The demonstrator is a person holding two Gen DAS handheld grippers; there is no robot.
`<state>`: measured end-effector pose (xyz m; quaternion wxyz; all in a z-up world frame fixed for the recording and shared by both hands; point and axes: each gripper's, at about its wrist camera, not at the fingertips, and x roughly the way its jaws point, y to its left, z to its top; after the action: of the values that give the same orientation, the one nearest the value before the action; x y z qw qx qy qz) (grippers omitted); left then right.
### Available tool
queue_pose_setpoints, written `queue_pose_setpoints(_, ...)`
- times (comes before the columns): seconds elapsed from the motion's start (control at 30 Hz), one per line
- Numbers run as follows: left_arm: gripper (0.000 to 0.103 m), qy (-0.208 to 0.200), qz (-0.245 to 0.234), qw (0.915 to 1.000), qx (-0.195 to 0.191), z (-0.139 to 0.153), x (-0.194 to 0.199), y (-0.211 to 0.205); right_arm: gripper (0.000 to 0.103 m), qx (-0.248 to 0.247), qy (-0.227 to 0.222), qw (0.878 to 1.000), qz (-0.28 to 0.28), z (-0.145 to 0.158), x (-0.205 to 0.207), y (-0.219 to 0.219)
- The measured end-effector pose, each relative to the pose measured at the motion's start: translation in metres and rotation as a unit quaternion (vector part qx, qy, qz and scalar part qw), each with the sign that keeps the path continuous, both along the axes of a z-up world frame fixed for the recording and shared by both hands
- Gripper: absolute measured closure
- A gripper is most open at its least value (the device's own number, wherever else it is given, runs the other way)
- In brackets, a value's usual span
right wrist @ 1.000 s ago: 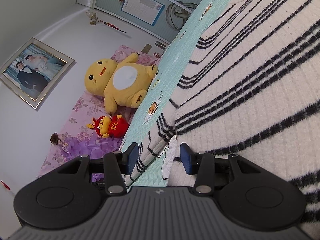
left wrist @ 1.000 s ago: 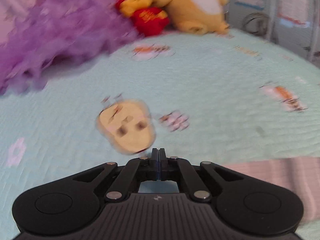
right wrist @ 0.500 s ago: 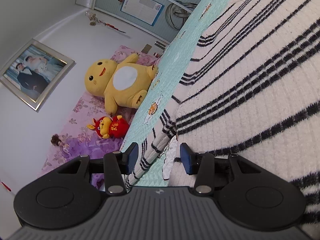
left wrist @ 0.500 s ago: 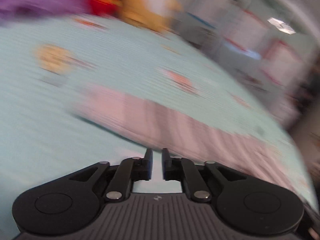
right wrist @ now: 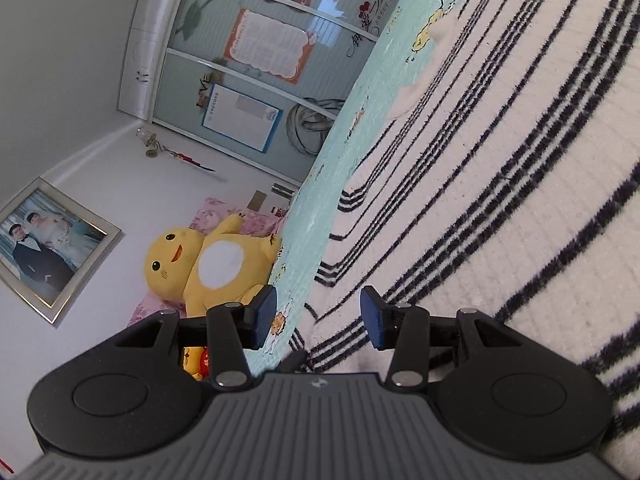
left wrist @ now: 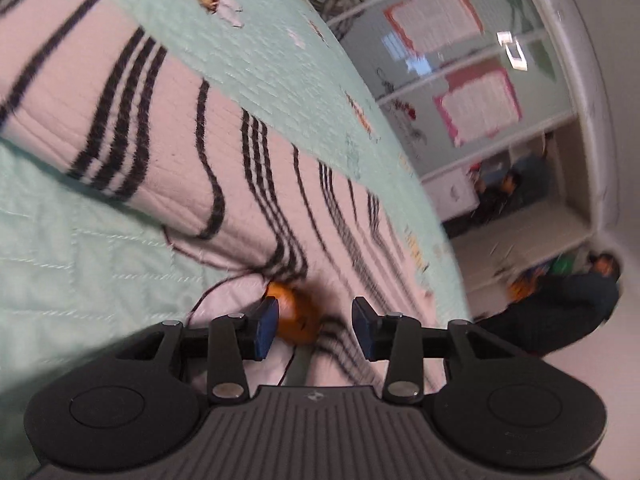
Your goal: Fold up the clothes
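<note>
The striped sweater [left wrist: 248,160] is lying spread across the bed [left wrist: 80,248]. I am bringing my left gripper [left wrist: 314,326], its jaws just opening and empty, toward the hem; my right gripper [right wrist: 318,318] is hanging spread over another edge. Thick knit may be slipping out or bunching. I am seeing no containers.

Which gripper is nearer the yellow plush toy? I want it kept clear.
Right. The right gripper faces the yellow plush toy across the bed; the left gripper view shows only the striped sweater.
</note>
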<state>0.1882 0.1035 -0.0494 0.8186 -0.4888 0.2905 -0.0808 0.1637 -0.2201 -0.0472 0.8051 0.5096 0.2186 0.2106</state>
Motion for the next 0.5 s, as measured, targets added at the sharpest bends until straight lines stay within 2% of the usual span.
queue_pose_setpoints(0.07, 0.061, -0.003, 0.016, 0.9996, -0.022, -0.003, 0.000, 0.000, 0.056, 0.002, 0.002, 1.000, 0.000, -0.001, 0.001, 0.000)
queue_pose_setpoints(0.13, 0.064, -0.003, 0.027, 0.9993, -0.026, -0.002, 0.002, -0.002, 0.056, 0.003, 0.004, 1.000, 0.001, -0.002, 0.002, -0.001)
queue_pose_setpoints(0.2, 0.072, 0.006, 0.032, 0.9994, -0.013, 0.000, 0.008, -0.007, 0.056, 0.000, 0.006, 1.000, 0.001, -0.003, 0.002, -0.001)
queue_pose_setpoints(0.27, 0.089, 0.023, 0.032, 0.9992, 0.002, 0.001, 0.015, -0.006, 0.056, -0.005, 0.006, 1.000, 0.002, -0.003, 0.001, -0.001)
queue_pose_setpoints(0.33, 0.092, 0.029, 0.036, 0.9985, 0.028, 0.007, 0.021, -0.001, 0.056, -0.010, 0.006, 1.000, 0.003, -0.003, 0.002, 0.000)
queue_pose_setpoints(0.37, 0.093, 0.027, 0.039, 0.9974, 0.054, 0.012, 0.023, 0.000, 0.056, -0.011, 0.007, 1.000, 0.003, -0.003, 0.002, 0.000)
queue_pose_setpoints(0.43, 0.093, 0.018, 0.043, 0.9898, 0.135, 0.026, 0.027, 0.002, 0.056, -0.014, 0.008, 1.000, 0.002, -0.003, 0.003, -0.001)
queue_pose_setpoints(0.5, 0.093, 0.021, 0.040, 0.9901, 0.133, 0.023, 0.030, 0.006, 0.056, -0.017, 0.009, 1.000, 0.001, -0.003, 0.003, -0.002)
